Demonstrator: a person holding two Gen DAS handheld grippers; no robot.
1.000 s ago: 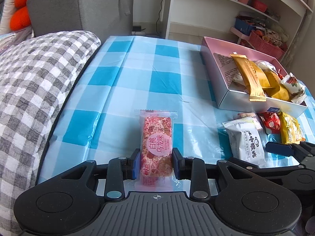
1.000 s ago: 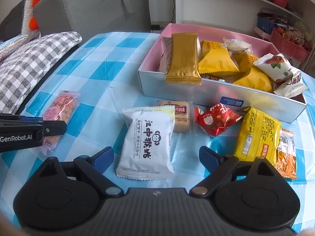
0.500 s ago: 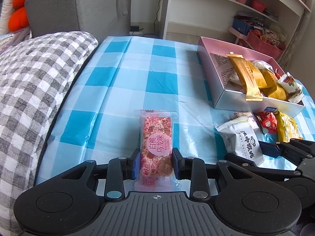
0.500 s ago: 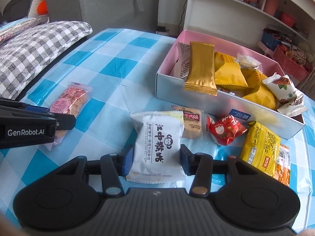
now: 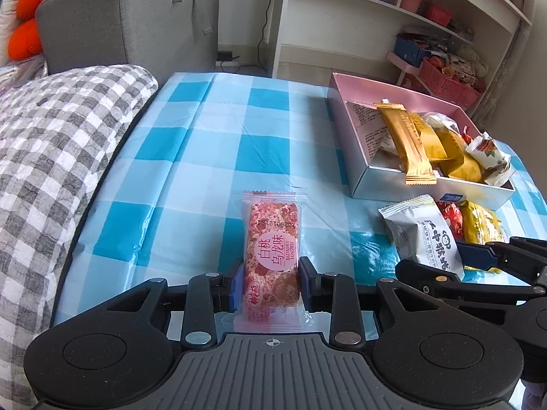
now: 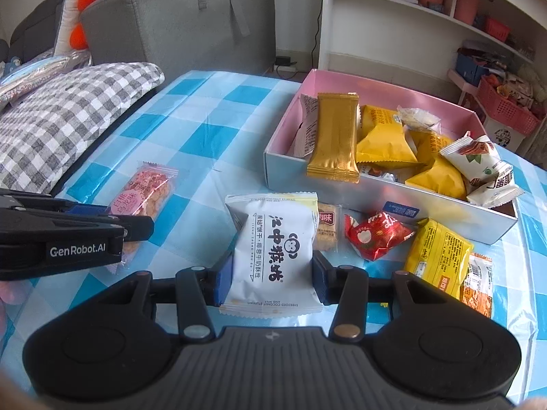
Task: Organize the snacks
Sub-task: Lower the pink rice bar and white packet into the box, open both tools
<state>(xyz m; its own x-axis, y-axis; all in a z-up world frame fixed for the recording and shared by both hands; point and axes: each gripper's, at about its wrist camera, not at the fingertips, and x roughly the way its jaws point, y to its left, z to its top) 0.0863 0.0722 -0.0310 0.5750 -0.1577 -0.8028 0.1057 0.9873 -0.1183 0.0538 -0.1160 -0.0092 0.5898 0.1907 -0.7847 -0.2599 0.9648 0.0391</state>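
Holding with our left gripper (image 5: 271, 282) the pink snack bar (image 5: 272, 249), long axis pointing away | right gripper (image 6: 271, 275) closed on white packet (image 6: 273, 249), lengthwise too | pink box (image 6: 386, 89) ahead-right | bare checked tablecloth (image 5: 205, 143) beyond bar.

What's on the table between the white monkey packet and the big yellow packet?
In the right wrist view, a small tan biscuit packet and a red crinkly packet lie between the white monkey packet and the yellow packet.

The right gripper (image 6: 271, 278) gripped the white snack packet (image 6: 271, 249) between its jaws — the pink box (image 6: 376, 188) sat just beyond.
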